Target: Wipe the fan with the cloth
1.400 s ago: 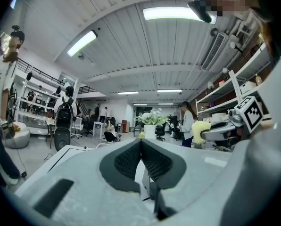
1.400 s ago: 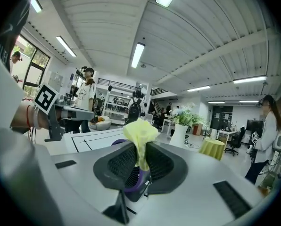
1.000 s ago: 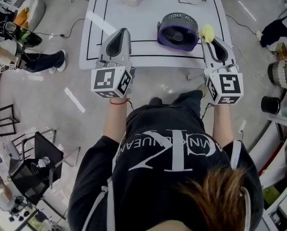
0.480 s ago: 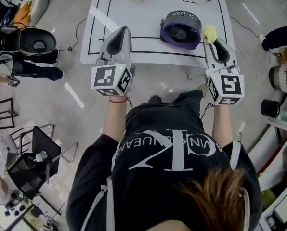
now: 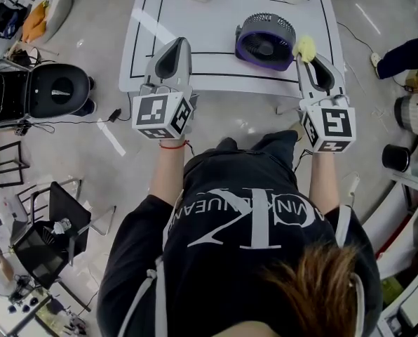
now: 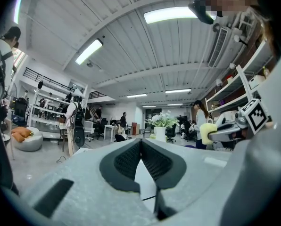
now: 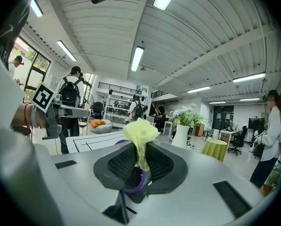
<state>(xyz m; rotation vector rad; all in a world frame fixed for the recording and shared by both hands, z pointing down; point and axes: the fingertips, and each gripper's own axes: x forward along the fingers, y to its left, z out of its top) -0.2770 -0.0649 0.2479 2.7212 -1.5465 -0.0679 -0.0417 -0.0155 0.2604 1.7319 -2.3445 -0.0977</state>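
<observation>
Cloth looks shallowly clamped in your right tongs, fan just ahead-left of them; snagging the grille could pull it free. Left tongs closed, empty.

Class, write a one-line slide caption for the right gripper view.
The right gripper pinches a yellow cloth between its closed jaws, with the purple fan showing just behind them.

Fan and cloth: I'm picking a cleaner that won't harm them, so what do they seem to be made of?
Fan: probably moulded plastic, with a matte dark grey slotted grille above a smoother purple body.
Cloth: soft pale yellow fabric, perhaps microfibre. It bunches into limp, slightly fuzzy folds where the right gripper pinches it.
</observation>
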